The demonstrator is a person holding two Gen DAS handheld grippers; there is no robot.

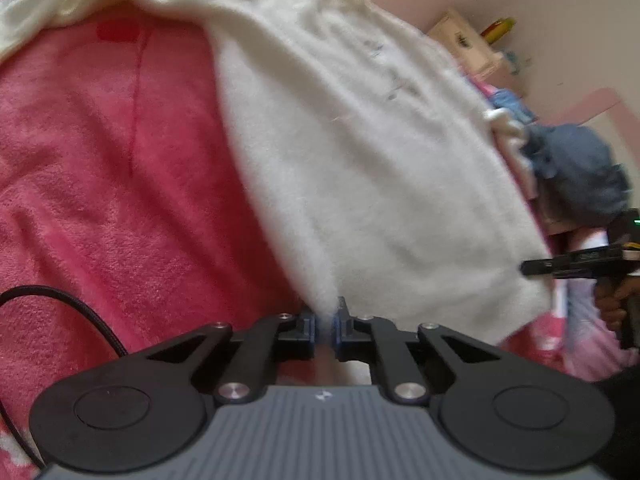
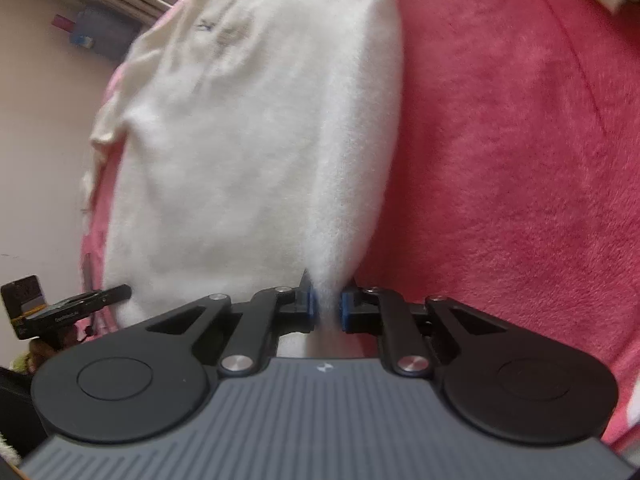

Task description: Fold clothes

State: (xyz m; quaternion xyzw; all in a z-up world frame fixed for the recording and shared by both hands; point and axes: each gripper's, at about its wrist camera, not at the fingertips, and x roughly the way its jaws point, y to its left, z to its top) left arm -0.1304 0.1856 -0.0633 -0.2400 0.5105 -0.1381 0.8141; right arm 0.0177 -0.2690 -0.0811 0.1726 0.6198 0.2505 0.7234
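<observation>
A fluffy cream-white garment (image 1: pixel 360 152) is stretched above a pink fleece blanket (image 1: pixel 100 168). My left gripper (image 1: pixel 325 330) is shut on one bottom corner of it, the cloth pinched between the blue pads. In the right wrist view the same white garment (image 2: pixel 248 140) hangs taut, and my right gripper (image 2: pixel 327 308) is shut on its other bottom corner. The right gripper (image 1: pixel 576 264) shows at the right edge of the left wrist view, and the left gripper (image 2: pixel 76 308) shows at the left edge of the right wrist view. A faint dark print marks the upper cloth.
The pink blanket (image 2: pixel 520 160) covers the bed. A pile of blue and white clothes (image 1: pixel 568 156) lies at the bed's far side. A cardboard box (image 1: pixel 464 40) stands by the pale wall. A black cable (image 1: pixel 72 312) runs over the blanket on the left.
</observation>
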